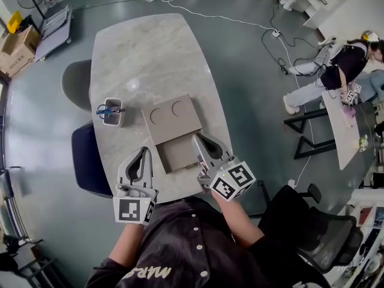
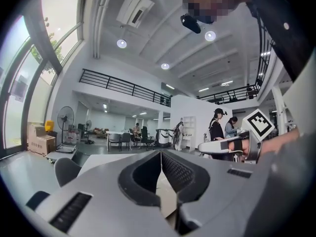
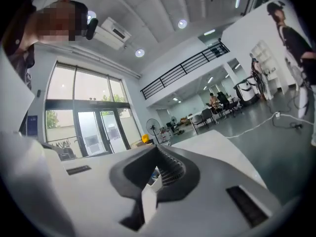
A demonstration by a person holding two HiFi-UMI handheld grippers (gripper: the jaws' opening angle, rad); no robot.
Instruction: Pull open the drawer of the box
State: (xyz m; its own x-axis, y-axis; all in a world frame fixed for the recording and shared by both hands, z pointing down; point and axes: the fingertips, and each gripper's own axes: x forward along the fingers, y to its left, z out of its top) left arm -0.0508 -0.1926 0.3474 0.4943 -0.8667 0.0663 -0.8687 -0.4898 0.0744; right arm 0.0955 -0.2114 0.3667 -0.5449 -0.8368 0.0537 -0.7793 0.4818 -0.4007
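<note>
Drawer (image 1: 178, 155): sitting pulled out of the cardboard box (image 1: 171, 119) at frame centre; the task is looking done.
Left tool (image 1: 144, 152): resting closed and empty.
Right tool (image 1: 197, 138): pinching a white strip (image 3: 148, 195).

I have wide passage over the bare far half of the table (image 1: 150, 47). Toward the left edge, a pen cup (image 1: 112, 113) stands near the box (image 1: 171, 120), leaving only a narrow lane between them. The open drawer (image 1: 178, 155) reaches almost to the near edge, so little room remains in front of it. 2 chairs, grey (image 1: 77, 83) and blue (image 1: 87, 161), crowd the left edge. Only a slim strip runs along the right edge.
</note>
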